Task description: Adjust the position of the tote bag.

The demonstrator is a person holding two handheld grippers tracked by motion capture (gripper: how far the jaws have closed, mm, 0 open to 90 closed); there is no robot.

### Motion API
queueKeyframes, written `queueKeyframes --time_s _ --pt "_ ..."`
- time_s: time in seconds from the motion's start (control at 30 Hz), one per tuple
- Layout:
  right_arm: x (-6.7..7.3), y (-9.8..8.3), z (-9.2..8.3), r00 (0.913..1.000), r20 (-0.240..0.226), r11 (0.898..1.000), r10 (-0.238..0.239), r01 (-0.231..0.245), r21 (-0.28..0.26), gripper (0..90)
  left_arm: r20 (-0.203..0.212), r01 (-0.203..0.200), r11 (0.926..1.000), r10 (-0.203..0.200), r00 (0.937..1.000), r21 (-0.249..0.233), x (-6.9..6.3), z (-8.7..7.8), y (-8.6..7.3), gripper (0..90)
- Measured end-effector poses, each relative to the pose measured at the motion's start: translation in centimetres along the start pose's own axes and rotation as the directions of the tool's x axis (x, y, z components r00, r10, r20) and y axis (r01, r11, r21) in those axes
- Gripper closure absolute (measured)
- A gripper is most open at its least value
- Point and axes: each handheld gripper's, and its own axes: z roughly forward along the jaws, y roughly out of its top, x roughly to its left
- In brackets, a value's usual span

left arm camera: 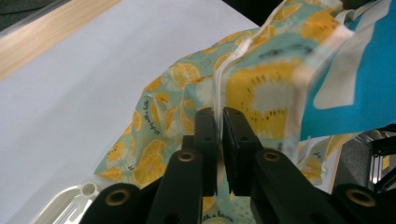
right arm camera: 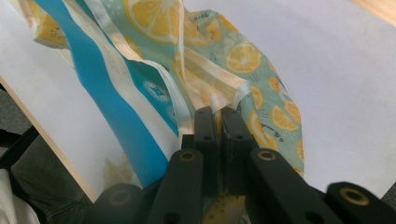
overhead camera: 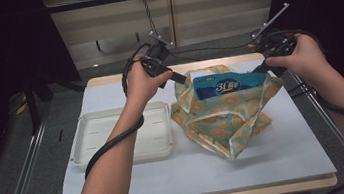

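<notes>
Fingers of left gripper (overhead camera: 181,78) and right gripper (overhead camera: 260,69) each clamp lemon-print bag (overhead camera: 223,115) rim

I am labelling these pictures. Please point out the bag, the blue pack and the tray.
bag (overhead camera: 223,120), high view, on its lemon-print front.
blue pack (overhead camera: 226,86), high view, on the printed face showing above the bag's mouth.
tray (overhead camera: 79,142), high view, on its left rim.

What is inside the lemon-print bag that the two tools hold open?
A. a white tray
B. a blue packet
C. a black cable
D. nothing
B: a blue packet sticks out of the bag mouth, while the white tray lies apart on the table, left of the bag.
</notes>
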Motion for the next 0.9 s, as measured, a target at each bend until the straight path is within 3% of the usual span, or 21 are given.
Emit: queueKeyframes --time_s 0.03,0.1,0.13,0.17,0.27,0.33,0.37,0.4,0.5,0.57,0.6,0.8,0.9 --pt "-0.1 -0.1 0.0 1.0000 0.003 1.000 0.000 0.000 0.002 86.5 0.003 0.015 0.9999 -0.015 0.9999 -0.008 0.0 0.1 -0.1 82.7" --pt "-0.1 -0.2 0.0 1.0000 0.007 1.000 0.000 0.000 0.004 86.4 -0.002 0.009 0.9999 -0.009 1.0000 -0.004 0.1 0.1 -0.2 77.2" --pt "-0.2 -0.2 0.0 1.0000 0.003 1.000 0.002 -0.002 0.005 86.5 0.004 0.029 0.9994 -0.029 0.9996 -0.019 0.0 0.2 -0.3 74.5" --pt "-0.2 -0.3 0.0 1.0000 0.003 1.000 0.001 -0.001 0.004 86.5 -0.002 0.013 0.9999 -0.013 0.9999 -0.010 0.1 0.1 -0.3 71.5" --pt "-0.4 -0.4 -0.1 1.0000 0.004 1.000 0.006 -0.006 0.003 86.5 -0.012 0.019 0.9996 -0.019 0.9997 -0.020 0.2 -0.3 -0.5 63.4" --pt "-0.4 -0.5 -0.1 1.0000 0.007 1.000 0.006 -0.006 0.003 86.1 -0.005 0.058 0.9974 -0.059 0.9983 -0.042 0.1 -0.4 -0.8 56.0" --pt "-0.4 -0.6 -0.2 0.9999 0.006 1.000 0.012 -0.012 0.000 86.0 -0.001 0.039 0.9988 -0.039 0.9993 -0.030 0.2 -0.6 -0.9 54.4" --pt "-0.5 -0.7 -0.2 0.9999 0.004 1.000 0.010 -0.010 0.000 85.9 0.002 0.076 0.9953 -0.076 0.9971 -0.061 -0.2 -0.5 -1.1 51.1" --pt "-0.7 -0.9 -0.4 0.9999 0.005 1.000 0.012 -0.012 -0.001 85.8 0.033 0.050 0.9964 -0.048 0.9983 -0.069 -0.3 -0.7 -1.7 44.2" --pt "-0.7 -1.0 -0.4 0.9998 0.004 1.000 0.020 -0.020 0.000 85.8 0.044 0.072 0.9947 -0.069 0.9966 -0.074 -0.6 -0.6 -2.1 40.7" --pt "-0.8 -1.0 -0.4 0.9999 0.003 1.000 0.016 -0.016 -0.001 85.8 0.044 0.047 0.9973 -0.045 0.9980 -0.057 -0.5 -0.7 -2.2 38.4" --pt "-0.7 -1.2 -0.2 0.9997 0.004 1.000 0.022 -0.022 0.005 86.5 0.065 0.035 0.9950 -0.029 0.9975 -0.094 -1.4 -0.2 -3.0 25.8" --pt "-0.7 -1.2 -0.2 0.9997 0.008 1.000 0.025 -0.025 0.005 86.5 0.060 0.006 0.9974 -0.002 0.9982 -0.071 -1.8 0.0 -3.2 21.7"
